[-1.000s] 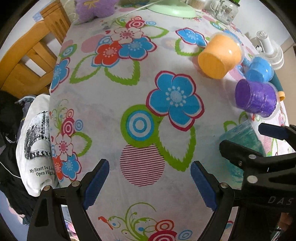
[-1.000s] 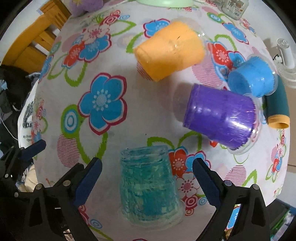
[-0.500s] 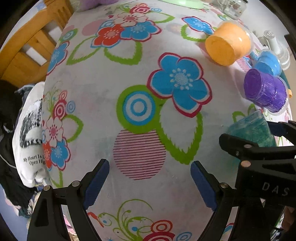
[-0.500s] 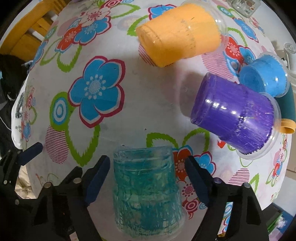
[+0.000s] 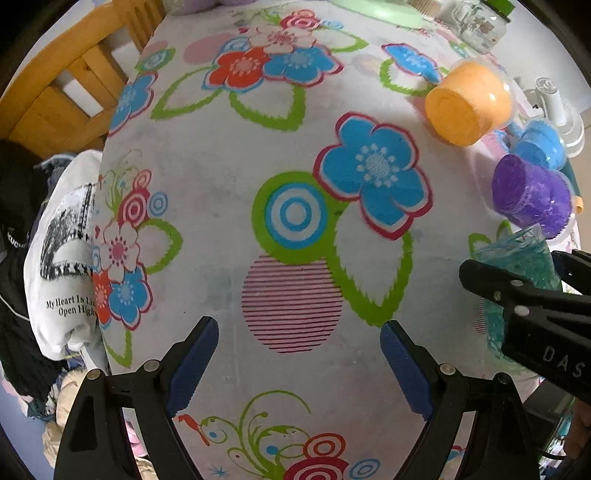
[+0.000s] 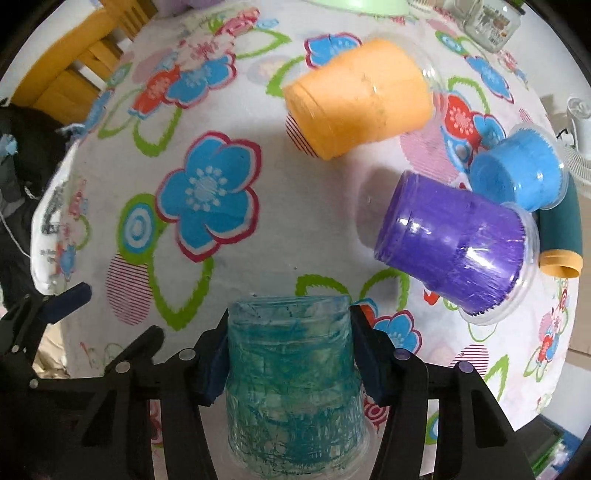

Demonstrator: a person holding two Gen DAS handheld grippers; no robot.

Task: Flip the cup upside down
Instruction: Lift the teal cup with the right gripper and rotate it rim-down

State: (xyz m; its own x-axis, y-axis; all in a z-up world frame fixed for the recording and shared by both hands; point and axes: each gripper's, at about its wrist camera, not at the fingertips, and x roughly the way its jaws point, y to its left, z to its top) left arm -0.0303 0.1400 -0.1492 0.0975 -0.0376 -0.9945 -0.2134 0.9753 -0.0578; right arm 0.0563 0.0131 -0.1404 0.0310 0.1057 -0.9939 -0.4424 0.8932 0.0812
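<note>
A teal cup (image 6: pixel 291 373) stands upside down, rim on the flowered tablecloth (image 6: pixel 229 122), at the near edge. My right gripper (image 6: pixel 290 354) is shut on it, one pad on each side of its upper wall. The cup also shows in the left wrist view (image 5: pixel 517 266), behind the right gripper's black fingers (image 5: pixel 517 295). My left gripper (image 5: pixel 295 365) is open and empty above the cloth, to the left of the cup. Orange (image 6: pixel 358 99), purple (image 6: pixel 454 240) and blue (image 6: pixel 517 173) cups stand upside down farther back.
A dark teal tube with an orange end (image 6: pixel 559 236) lies at the right edge beside the blue cup. A glass jar (image 6: pixel 487 18) and a green dish (image 6: pixel 362 5) sit at the far side. A wooden chair (image 5: pixel 62 92) with clothes (image 5: pixel 62 258) stands at the left.
My right gripper moved forward around the teal cup and closed on it. My left gripper drifted slightly and stayed open.
</note>
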